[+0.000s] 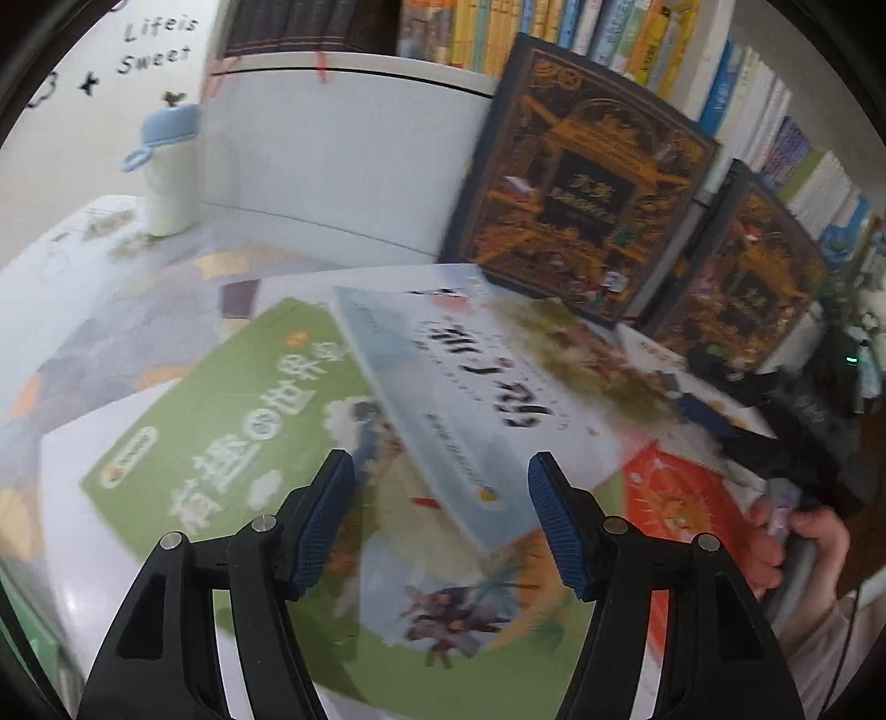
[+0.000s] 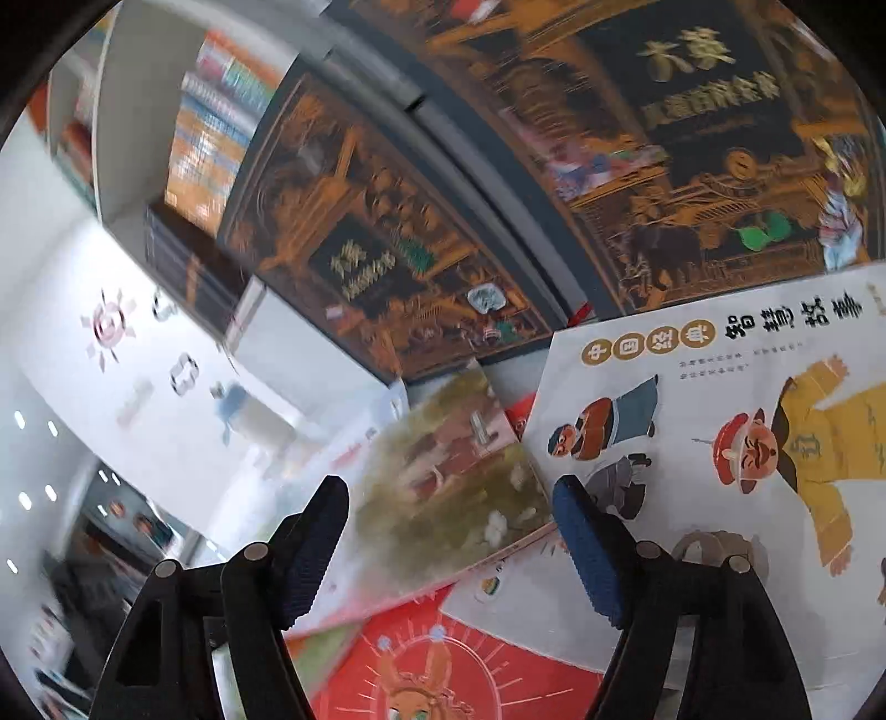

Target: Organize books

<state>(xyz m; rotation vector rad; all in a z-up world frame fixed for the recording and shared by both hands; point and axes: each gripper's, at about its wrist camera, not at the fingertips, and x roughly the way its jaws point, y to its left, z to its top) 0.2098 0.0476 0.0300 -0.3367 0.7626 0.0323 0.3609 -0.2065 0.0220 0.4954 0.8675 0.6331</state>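
Several picture books lie overlapping on the white table (image 1: 72, 554). A green book (image 1: 221, 443) is lowest, and a pale blue and white book (image 1: 443, 387) with an olive picture lies across it. A red book (image 1: 675, 504) shows at the right. My left gripper (image 1: 440, 465) hovers open above the pale blue book, with nothing between its pads. In the right wrist view my right gripper (image 2: 448, 490) is open over the same olive-pictured book (image 2: 454, 498). A white cartoon-figure book (image 2: 720, 432) lies to its right and the red book (image 2: 443, 664) below.
Two dark ornate books (image 1: 581, 183) (image 1: 742, 277) lean upright against a shelf full of books (image 1: 554, 27). A white bottle with a blue lid (image 1: 166, 171) stands at the table's far left. A person's hand (image 1: 797, 543) is at the right edge.
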